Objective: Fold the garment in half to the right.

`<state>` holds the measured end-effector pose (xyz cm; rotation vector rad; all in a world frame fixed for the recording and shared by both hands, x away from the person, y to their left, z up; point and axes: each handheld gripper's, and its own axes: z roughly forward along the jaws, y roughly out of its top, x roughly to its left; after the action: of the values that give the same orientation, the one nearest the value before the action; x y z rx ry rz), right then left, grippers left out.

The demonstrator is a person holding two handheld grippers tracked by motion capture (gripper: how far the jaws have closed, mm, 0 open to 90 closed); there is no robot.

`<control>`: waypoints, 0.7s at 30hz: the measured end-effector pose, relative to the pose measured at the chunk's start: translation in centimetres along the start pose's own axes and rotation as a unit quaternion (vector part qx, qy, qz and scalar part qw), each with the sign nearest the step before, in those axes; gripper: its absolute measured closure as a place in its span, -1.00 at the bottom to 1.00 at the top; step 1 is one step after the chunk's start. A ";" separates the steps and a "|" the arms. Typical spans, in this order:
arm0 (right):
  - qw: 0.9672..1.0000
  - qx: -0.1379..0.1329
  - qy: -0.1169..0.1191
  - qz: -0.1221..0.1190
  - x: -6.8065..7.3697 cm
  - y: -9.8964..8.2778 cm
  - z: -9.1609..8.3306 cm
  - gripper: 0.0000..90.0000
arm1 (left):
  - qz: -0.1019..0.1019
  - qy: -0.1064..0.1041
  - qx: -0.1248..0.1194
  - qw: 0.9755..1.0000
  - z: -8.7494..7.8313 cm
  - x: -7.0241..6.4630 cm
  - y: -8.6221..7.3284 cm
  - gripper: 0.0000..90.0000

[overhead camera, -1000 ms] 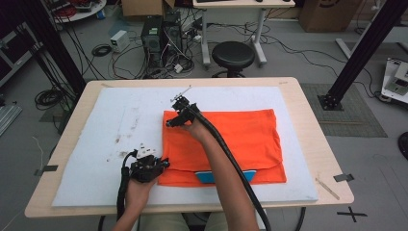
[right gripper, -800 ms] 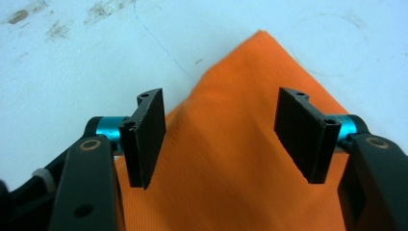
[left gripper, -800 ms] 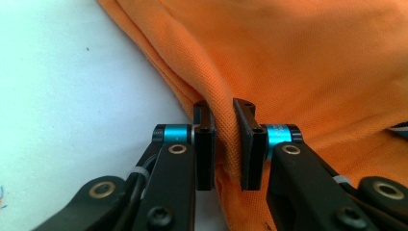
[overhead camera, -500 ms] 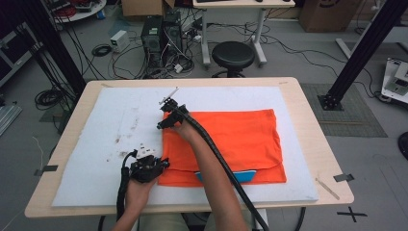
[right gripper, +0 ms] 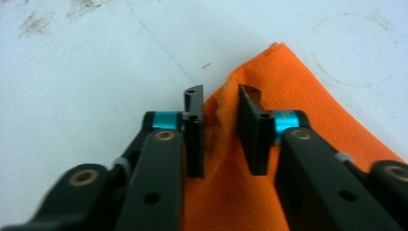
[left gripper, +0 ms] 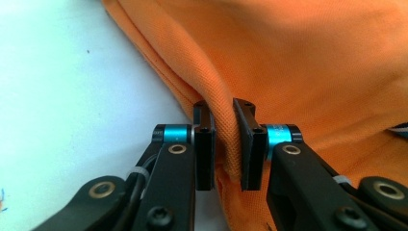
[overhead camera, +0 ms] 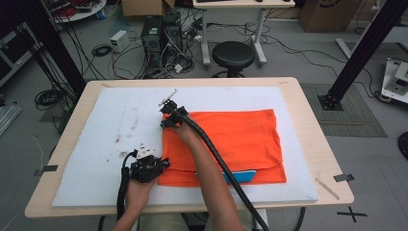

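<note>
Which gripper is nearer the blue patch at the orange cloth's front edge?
Left. The left gripper grips the orange cloth's near-left edge, beside the blue patch; the right gripper is at the far-left corner.

A: Quick, what's the room like?
B: Grey floor (overhead camera: 288,53), lots of loose cables (overhead camera: 120,62) on it. Wooden table (overhead camera: 308,110) w/ a white mat (overhead camera: 96,144) on top, some dark smudges on the mat.
A: Behind the table?
B: Black round stool (overhead camera: 233,55), just past the far edge. Left of it a dark PC tower (overhead camera: 154,38). A white-legged desk (overhead camera: 231,19) farther back, cardboard boxes (overhead camera: 320,14) near it.
A: Sides?
B: Black frame posts, one left (overhead camera: 53,48), one right (overhead camera: 365,48). Black X of tape (overhead camera: 353,213) on the floor, btm right.
</note>
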<state>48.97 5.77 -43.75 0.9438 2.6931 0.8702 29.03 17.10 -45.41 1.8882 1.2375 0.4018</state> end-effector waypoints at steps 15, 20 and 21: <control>0.999 -0.027 -0.009 0.018 -0.6 -0.1 -1.7 0.91 | -0.002 -0.017 -0.026 1.000 -0.3 -0.4 1.1 0.78; 0.999 -0.039 -0.019 0.025 -1.5 -0.4 -3.6 0.91 | -0.006 -0.038 -0.038 0.999 -0.3 -1.0 2.2 0.78; 0.999 -0.042 -0.023 0.025 -1.8 -0.5 -4.0 0.91 | -0.004 -0.043 -0.040 0.998 -0.3 -1.3 2.5 0.78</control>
<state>48.78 2.47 -40.81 1.0041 2.5838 0.9518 29.78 15.66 -43.10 1.8124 1.1560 0.3573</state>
